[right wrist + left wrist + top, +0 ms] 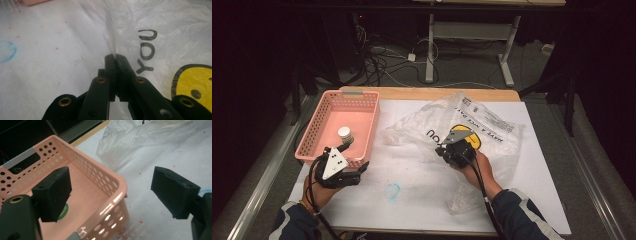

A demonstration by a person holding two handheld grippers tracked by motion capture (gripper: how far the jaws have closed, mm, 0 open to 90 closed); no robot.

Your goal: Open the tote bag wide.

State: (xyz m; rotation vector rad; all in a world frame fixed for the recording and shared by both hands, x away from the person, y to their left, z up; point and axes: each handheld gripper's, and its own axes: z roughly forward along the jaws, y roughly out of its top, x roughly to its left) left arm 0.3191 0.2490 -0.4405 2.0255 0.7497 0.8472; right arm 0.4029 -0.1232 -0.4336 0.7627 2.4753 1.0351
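Over on the left we have the pink perforated plastic basket (328, 105) at the desk's far left corner, and inside it a small white-capped jar (345, 133) standing near the front wall. Our left tool (357, 169) hangs just off the basket's near corner with its pads well apart and nothing between them; in the left gripper view the basket's corner (117, 185) lies in the gap below, and neither pad touches it. We read that hand as waiting.

Moving to the middle, the white-covered desk (412, 210) carries a faint blue scribble (392, 190) near the front edge, well clear of everything.

Now the action on the right: the crumpled translucent plastic bag with black lettering and a yellow smiley face (492, 125) lies spread across the desk's centre and right. Our right tool (115, 58) is closed tight on a thin fold of that film (110, 37), pads pressed together with the plastic pinched at their tips, just beside the printed "YOU".

So where do we stand? The grip on the bag looks secured; the bag lies flat and not yet opened, and the jar sits in the basket. Opening it and any loading look to be still ahead.
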